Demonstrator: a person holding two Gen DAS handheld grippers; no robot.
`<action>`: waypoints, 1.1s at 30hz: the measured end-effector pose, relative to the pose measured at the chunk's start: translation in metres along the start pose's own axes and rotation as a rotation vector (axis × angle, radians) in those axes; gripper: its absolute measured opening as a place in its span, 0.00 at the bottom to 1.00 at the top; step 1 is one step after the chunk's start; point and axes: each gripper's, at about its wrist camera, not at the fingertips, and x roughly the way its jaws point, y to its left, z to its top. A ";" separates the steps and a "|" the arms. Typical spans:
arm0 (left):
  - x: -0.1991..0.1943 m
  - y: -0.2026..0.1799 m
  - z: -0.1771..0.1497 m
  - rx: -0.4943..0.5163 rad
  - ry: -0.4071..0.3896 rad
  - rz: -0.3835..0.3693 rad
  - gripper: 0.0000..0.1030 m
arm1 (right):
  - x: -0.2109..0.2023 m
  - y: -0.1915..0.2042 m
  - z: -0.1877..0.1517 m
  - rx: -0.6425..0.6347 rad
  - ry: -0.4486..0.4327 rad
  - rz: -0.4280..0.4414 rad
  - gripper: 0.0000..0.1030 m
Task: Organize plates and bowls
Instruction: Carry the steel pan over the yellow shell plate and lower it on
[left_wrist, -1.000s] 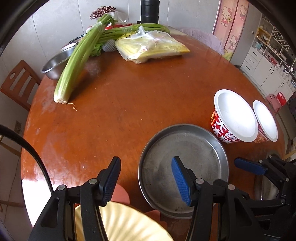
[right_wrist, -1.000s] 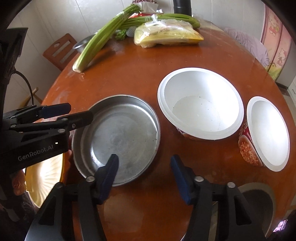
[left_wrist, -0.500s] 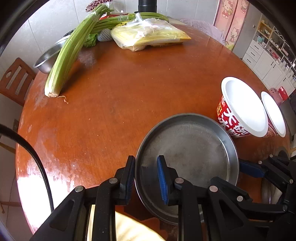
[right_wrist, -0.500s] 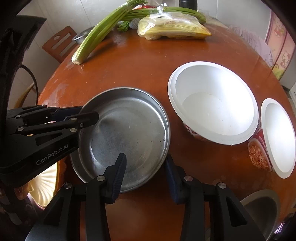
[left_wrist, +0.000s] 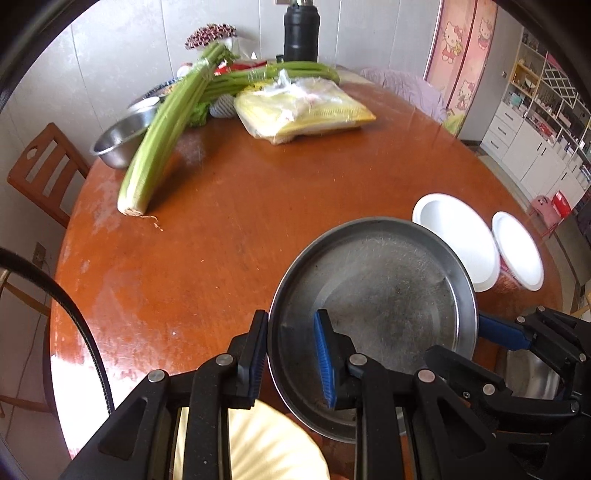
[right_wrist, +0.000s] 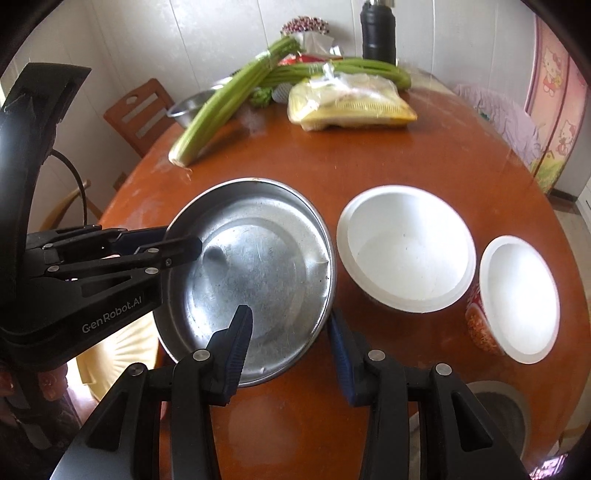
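Your left gripper (left_wrist: 291, 354) is clamping the left rim of the metal plate (left_wrist: 373, 295), one pad inside, one outside. The plate is sitting tilted over the table's (left_wrist: 258, 206) near edge. Your right gripper (right_wrist: 288, 347) is pinching its near-right rim. Right of it, two white bowls (right_wrist: 406, 251) (right_wrist: 517, 295) are standing side by side.

One metal plate (right_wrist: 255, 266), two white bowls (right_wrist: 406, 247), two tools (right_wrist: 288, 343).
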 end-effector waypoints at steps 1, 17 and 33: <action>-0.006 0.000 -0.001 -0.002 -0.012 0.000 0.24 | -0.003 0.001 0.000 -0.004 -0.008 -0.003 0.42; -0.068 0.016 -0.024 -0.053 -0.138 0.048 0.24 | -0.035 0.040 -0.006 -0.086 -0.070 0.027 0.43; -0.079 0.059 -0.054 -0.150 -0.150 0.057 0.25 | -0.021 0.085 -0.012 -0.161 -0.047 0.060 0.43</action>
